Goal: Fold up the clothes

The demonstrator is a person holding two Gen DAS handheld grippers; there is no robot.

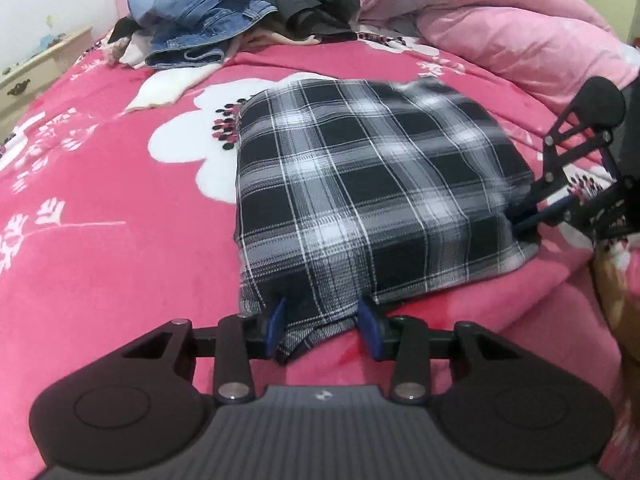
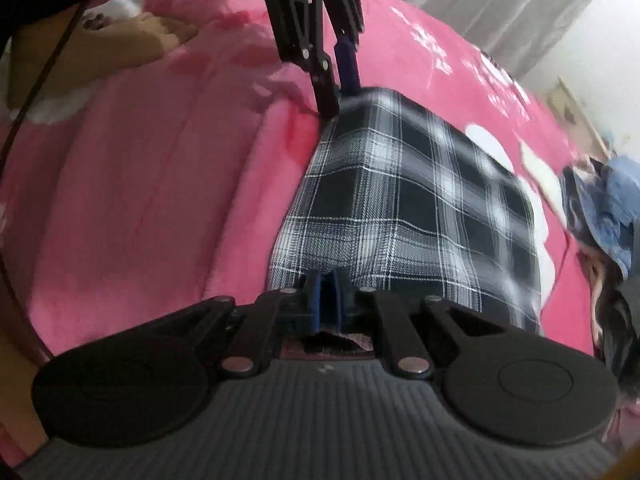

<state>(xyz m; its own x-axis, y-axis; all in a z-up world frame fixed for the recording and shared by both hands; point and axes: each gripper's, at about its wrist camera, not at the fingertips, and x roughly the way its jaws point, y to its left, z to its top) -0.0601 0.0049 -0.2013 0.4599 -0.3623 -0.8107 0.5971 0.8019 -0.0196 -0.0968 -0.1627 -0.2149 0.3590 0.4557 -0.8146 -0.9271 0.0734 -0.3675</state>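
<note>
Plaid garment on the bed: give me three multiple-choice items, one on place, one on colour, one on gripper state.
1. Where does the pile of unfolded clothes lie relative to the plaid garment in the left wrist view?
A. beyond it
B. on top of it
C. under it

2. What colours is the plaid garment?
A. red and green
B. black, grey and white
C. plain blue

3. How is the right gripper?
A. wide open, clear of cloth
B. shut on the garment's edge
C. out of view

Answers:
1 A, the heap sits farther up the pink bedspread.
2 B, the checks show it.
3 B, its blue fingers meet at the hem.
</note>
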